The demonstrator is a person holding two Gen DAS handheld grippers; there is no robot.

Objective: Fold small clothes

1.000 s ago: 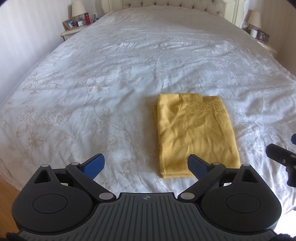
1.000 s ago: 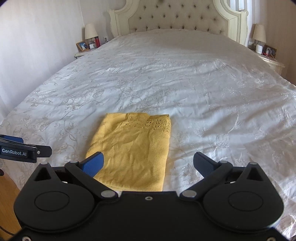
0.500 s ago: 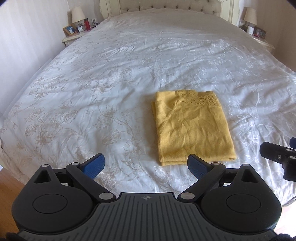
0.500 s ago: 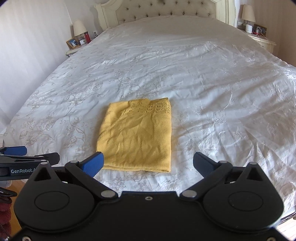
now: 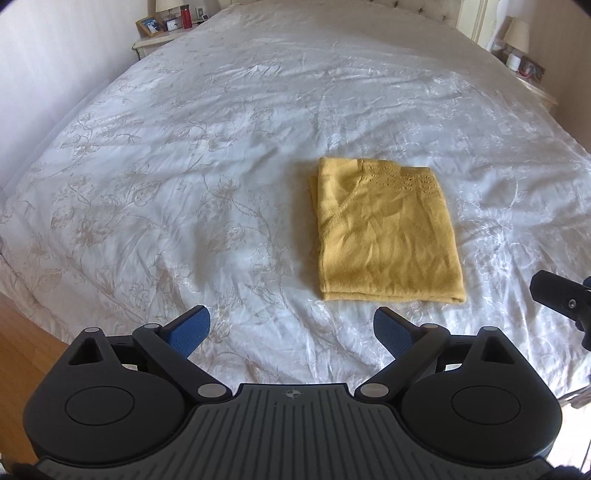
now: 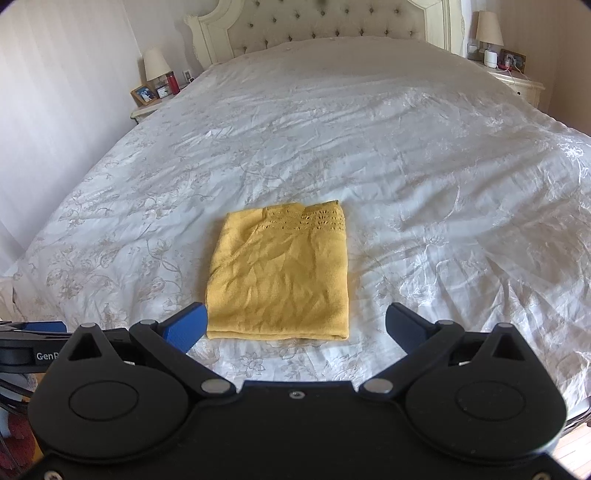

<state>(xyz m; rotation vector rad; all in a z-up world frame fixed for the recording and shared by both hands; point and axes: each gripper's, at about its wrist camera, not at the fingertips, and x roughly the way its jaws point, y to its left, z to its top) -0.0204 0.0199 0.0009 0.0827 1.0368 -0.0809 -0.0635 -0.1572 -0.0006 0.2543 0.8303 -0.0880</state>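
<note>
On the bed: yellow garment (image 5: 386, 236) lying flat on the white embroidered bedspread (image 5: 184, 166), near the foot edge, folded into a neat rectangle.
Garment detail: lace-patterned band along the far edge; stacked layers showing at the near hem and down the left side; light creasing across the top face.
Left gripper (image 5: 291, 328): held above the near edge of the bed, fingers spread wide, nothing between them; clear of the garment, which sits ahead and to its right.
Right gripper (image 6: 295, 325): fingers likewise wide apart and empty; garment's near hem framed between the blue pads (image 6: 184, 326), but seemingly beyond and below them, no contact visible.
Relation of the two tools: side by side, each showing at the edge of the other's view.
Surroundings: tufted headboard (image 6: 325, 26) at the far end, lamp (image 6: 157, 66) and small items on each nightstand, well apart from the work.
Step in hand: judged to be the close of this fold, or a pause before one more halving; both tools free.
Next move, if a further fold is wanted: low approach to the near hem, one corner per gripper, all layers pinched together, then carried over to meet the lace edge.
Risk: catching only the top layer, or the bedspread with it.
</note>
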